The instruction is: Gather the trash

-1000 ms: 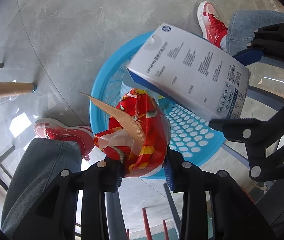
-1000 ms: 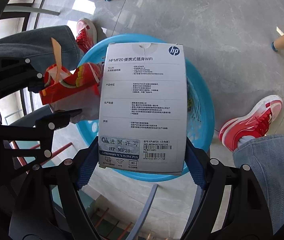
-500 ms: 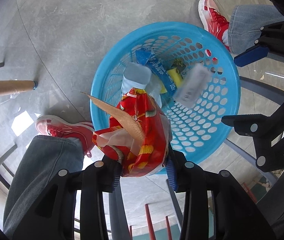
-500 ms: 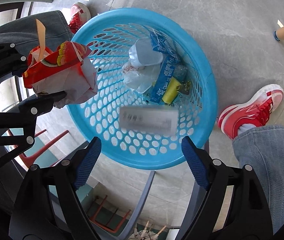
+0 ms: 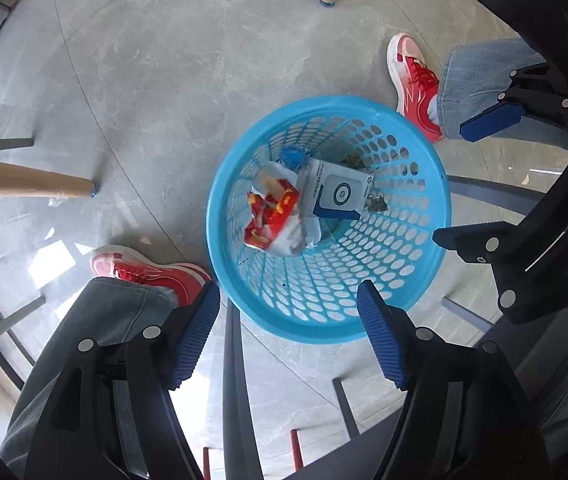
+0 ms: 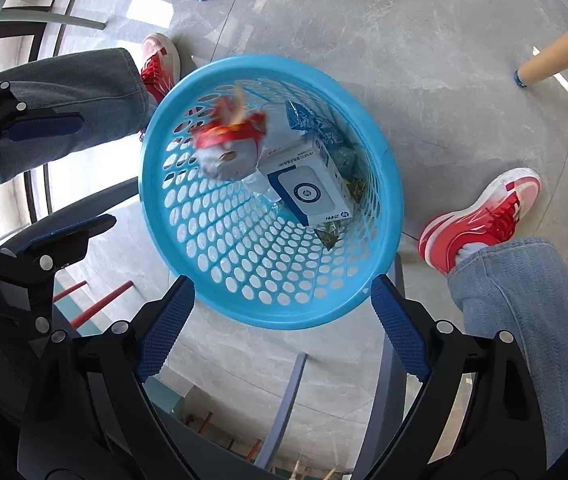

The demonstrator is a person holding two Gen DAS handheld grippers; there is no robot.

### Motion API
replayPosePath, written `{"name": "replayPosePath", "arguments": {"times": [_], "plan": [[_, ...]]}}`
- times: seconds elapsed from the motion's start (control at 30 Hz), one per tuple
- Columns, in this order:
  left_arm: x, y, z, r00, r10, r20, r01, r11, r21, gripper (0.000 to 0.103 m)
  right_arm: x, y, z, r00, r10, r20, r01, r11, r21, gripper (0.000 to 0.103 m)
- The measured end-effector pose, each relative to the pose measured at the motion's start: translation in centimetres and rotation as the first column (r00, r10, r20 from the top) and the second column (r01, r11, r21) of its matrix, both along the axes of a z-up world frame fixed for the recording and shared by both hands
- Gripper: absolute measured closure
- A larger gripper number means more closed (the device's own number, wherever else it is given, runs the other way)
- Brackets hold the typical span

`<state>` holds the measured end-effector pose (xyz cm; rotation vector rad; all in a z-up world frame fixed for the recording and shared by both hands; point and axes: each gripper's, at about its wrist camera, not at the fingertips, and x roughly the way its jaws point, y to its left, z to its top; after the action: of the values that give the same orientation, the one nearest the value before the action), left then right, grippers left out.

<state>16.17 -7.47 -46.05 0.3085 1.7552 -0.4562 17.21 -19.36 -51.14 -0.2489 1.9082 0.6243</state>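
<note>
A blue perforated basket (image 5: 412,300) stands on the grey floor below both grippers; it also shows in the right wrist view (image 6: 243,280). Inside lie a white and blue box (image 5: 336,194) (image 6: 308,188), a red and white snack wrapper (image 5: 273,220) that looks blurred and mid-fall in the right wrist view (image 6: 227,144), a blue packet (image 6: 304,118) and other scraps. My left gripper (image 5: 288,336) is open and empty above the basket's near rim. My right gripper (image 6: 284,328) is open and empty above the rim too.
The person's red shoes (image 5: 147,270) (image 5: 414,80) and jeans stand on either side of the basket. Wooden furniture legs (image 5: 23,184) (image 6: 556,56) rest on the floor nearby. Dark chair frame bars (image 5: 239,392) run below the grippers.
My right gripper let go of the box, which fell into the basket. My left gripper then opened and dropped the red wrapper into the basket. Both grippers rose higher.
</note>
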Motion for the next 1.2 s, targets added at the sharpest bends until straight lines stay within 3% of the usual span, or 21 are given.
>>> {"name": "replayPosePath", "arguments": {"times": [0.2,0.37,0.53,0.8,1.0,1.1,1.2], "plan": [[-1.6,0.8,5.3,0.994,0.037,0.107,-0.034,0.999,-0.028,0.022,-0.7,-1.1,5.4,0.994,-0.062,0.093,0.058,0.997,0.049,0.017],[-3.8,2.0,11.3,0.966,0.104,0.237,-0.089,0.993,-0.076,0.017,-2.6,-1.5,11.7,0.973,-0.106,0.204,0.082,0.989,0.125,0.015],[-5.3,4.1,15.5,0.909,0.229,0.349,-0.197,0.972,-0.125,0.017,-4.9,-1.9,17.7,0.943,-0.144,0.298,0.085,0.975,0.204,0.014],[-6.4,6.8,22.5,0.783,0.384,0.489,-0.345,0.923,-0.173,0.017,-7.0,-3.2,25.9,0.883,-0.219,0.415,0.123,0.961,0.247,0.013],[-7.4,5.7,27.6,0.734,0.392,0.554,-0.341,0.919,-0.198,0.015,-8.6,-3.7,30.7,0.848,-0.227,0.478,0.122,0.963,0.241,0.011],[-7.8,5.0,29.5,0.725,0.396,0.563,-0.324,0.918,-0.228,0.012,-9.0,-3.6,33.3,0.819,-0.244,0.519,0.125,0.959,0.254,0.009],[-8.2,4.3,30.8,0.721,0.373,0.584,-0.313,0.927,-0.205,0.011,-9.1,-3.4,34.9,0.8,-0.251,0.544,0.126,0.958,0.257,0.009]]}}
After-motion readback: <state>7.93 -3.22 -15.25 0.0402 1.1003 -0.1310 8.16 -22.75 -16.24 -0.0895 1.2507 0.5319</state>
